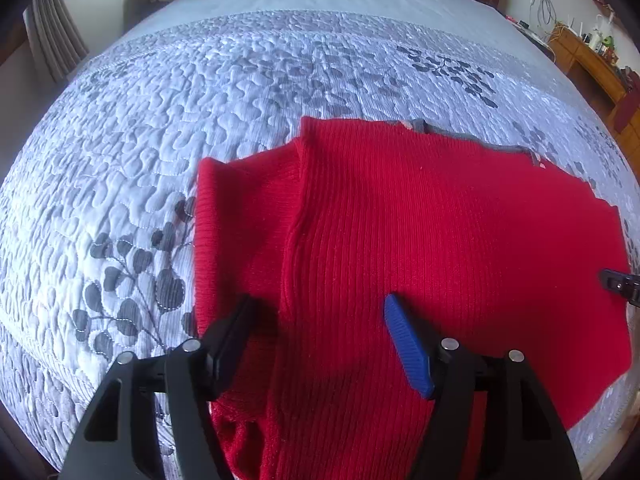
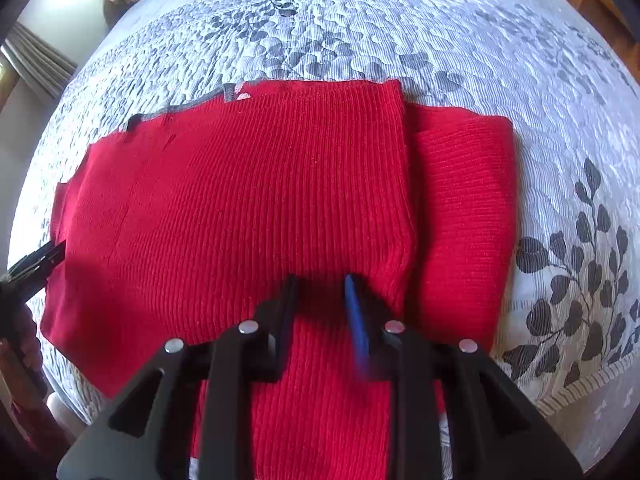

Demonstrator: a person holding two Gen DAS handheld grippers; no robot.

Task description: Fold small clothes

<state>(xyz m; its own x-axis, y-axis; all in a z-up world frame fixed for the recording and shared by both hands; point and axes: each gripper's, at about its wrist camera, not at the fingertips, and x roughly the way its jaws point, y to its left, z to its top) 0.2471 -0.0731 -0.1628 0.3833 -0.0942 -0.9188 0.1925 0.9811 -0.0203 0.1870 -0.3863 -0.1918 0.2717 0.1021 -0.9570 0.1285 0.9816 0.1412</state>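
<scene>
The left tongs (image 1: 316, 312) are hanging just over the near part of the red knit sweater (image 1: 400, 240), their jaws spread wide — a raised fold of the knit is lying between the black finger and the blue-padded one, but neither pad is pressing on it, so they are released. The right tongs (image 2: 320, 284) are pointing down at the same sweater (image 2: 260, 200) with a much narrower gap; the tips are sitting at the cloth, yet no pinch of fabric is showing between them, so I am reading them as unclenched and holding nothing.

The sweater is lying flat on the bed (image 1: 200, 100), close to its near edge, with its near end running under both tools and out of view. Judging by how it is lying, the folding is already partway along: the body is forming a smooth, roughly rectangular panel, and one side section is sitting doubled alongside it, making a ridge toward the bed's left side in the left wrist view. What is probably remaining is a fold across the length — near end carried toward the far end — and some tidying of the loose edge.

At the garment's far edge a grey trim (image 2: 224, 96) with a small pale tag beside it is peeking out; any printing there is too small to read. No brand or writing is legible anywhere.
</scene>
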